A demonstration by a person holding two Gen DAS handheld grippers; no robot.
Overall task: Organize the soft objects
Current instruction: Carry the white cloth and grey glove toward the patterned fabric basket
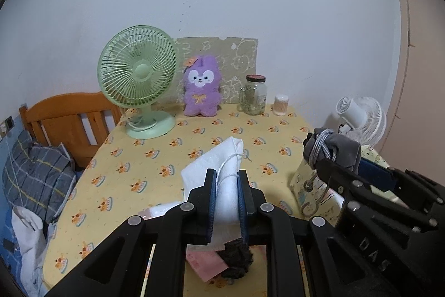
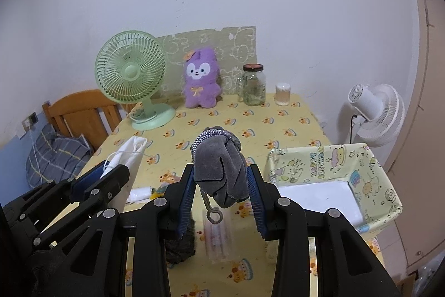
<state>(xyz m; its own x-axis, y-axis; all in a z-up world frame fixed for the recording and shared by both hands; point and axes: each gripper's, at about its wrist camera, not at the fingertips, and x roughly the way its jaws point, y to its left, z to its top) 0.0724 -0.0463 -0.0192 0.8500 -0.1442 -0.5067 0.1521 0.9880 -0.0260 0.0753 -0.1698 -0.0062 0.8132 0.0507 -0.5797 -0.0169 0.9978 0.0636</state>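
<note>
From the left wrist camera, the left gripper (image 1: pixel 226 180) is clamped on a white drawstring pouch (image 1: pixel 219 166), which sticks up and forward between its blue pads above the yellow cake-print tablecloth (image 1: pixel 155 157); a thin white cord runs across the pouch. Below the jaws a dark fuzzy item (image 1: pixel 236 258) and a pink packet (image 1: pixel 204 265) lie on the cloth. At the right edge the right gripper (image 1: pixel 331 157) grips a grey bundle (image 1: pixel 333 149) wrapped in grey cord. At the back stand a green fan (image 1: pixel 137 74), a purple plush (image 1: pixel 201 86), a glass jar (image 1: pixel 254 95) and a small white container (image 1: pixel 281 104). From the right wrist camera, the right gripper (image 2: pixel 221 180) squeezes the grey bundle (image 2: pixel 219 169) held off the table, its cord loop hanging beneath. To the right sits a printed fabric bin (image 2: pixel 372 169) with a white floor, a white fan (image 2: pixel 375 110) behind it. The left gripper (image 2: pixel 111 171) with the white pouch (image 2: pixel 130 155) shows at left
</note>
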